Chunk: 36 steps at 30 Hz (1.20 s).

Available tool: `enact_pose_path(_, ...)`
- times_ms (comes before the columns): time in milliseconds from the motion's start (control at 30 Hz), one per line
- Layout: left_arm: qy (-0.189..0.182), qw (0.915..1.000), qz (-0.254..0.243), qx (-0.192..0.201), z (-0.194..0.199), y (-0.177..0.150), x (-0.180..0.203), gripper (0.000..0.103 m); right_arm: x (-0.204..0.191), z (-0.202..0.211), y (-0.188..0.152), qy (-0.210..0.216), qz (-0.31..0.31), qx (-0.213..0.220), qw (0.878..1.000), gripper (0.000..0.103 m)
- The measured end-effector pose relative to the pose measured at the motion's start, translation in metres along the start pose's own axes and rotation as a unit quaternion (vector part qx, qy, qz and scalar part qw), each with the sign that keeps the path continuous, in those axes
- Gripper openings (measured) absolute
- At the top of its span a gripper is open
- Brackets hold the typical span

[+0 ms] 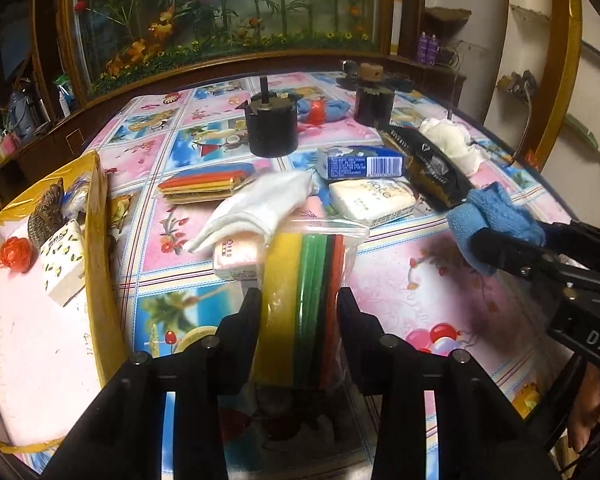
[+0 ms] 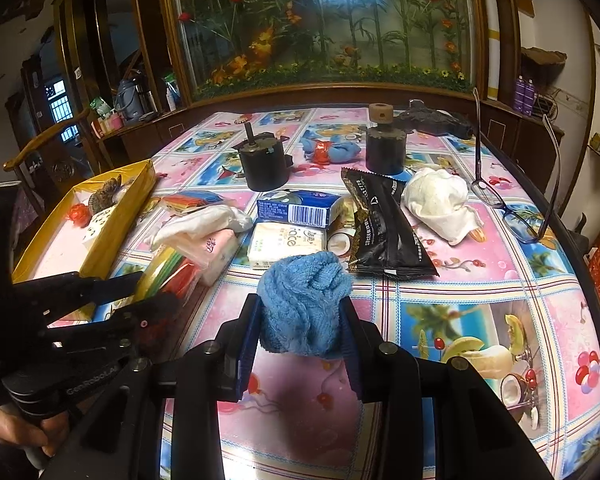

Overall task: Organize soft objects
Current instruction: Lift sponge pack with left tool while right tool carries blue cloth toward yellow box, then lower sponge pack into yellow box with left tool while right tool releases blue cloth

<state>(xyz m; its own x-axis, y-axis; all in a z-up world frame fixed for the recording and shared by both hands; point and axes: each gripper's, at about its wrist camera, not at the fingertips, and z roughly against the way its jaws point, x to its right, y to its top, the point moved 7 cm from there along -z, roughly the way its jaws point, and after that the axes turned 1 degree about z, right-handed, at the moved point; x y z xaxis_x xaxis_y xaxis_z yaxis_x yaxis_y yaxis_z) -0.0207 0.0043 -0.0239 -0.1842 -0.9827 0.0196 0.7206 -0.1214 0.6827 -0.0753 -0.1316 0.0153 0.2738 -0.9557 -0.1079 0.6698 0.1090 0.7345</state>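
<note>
two claws over the bench (image 2: 480, 288). left claw (image 1: 300, 312) pinches one bagged sponge pack (image 1: 304, 280), yellow, green and red layers upright between its fingers; a second pack (image 1: 204, 184) lies flat beyond. right claw (image 2: 302, 328) pinches one crumpled blue cloth (image 2: 304, 304). four tissue packs, two black cylinders, one yellow box (image 1: 100, 216).

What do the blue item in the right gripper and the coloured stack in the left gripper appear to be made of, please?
The blue cloth, clamped in the right gripper, looks like knitted or terry fabric: fuzzy, matte, bunched into soft folds. The coloured stack in the left gripper seems to be sponge or foam sheets in yellow, green and red, sealed in a glossy clear plastic bag; the exact material is uncertain.
</note>
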Motion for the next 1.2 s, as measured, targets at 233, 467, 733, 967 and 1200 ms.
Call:
enact_pose_path(233,0.009,0.9987,0.002,0.05,0.031,0.006,-0.006,0.037,-0.013,-0.003,0.0,-0.004,0.02,-0.003,1.0,0.041)
enact_pose_path(467,0.013,0.9971,0.022,0.071,0.049,0.013,-0.025,0.037,-0.028,-0.002,0.004,-0.016,0.047,-0.002,0.999,0.041)
enact_pose_path(733,0.023,0.9948,0.045,0.088,0.063,0.016,-0.051,0.037,-0.048,-0.001,0.011,-0.03,0.081,0.004,0.996,0.041)
enact_pose_path(967,0.033,0.9917,0.07,0.102,0.074,0.018,-0.076,0.037,-0.067,0.001,0.018,-0.033,0.108,0.01,0.994,0.041)
enact_pose_path(1200,0.047,0.9883,0.091,0.113,0.085,0.016,-0.103,0.037,-0.087,0.0,0.025,-0.035,0.134,0.016,0.99,0.041)
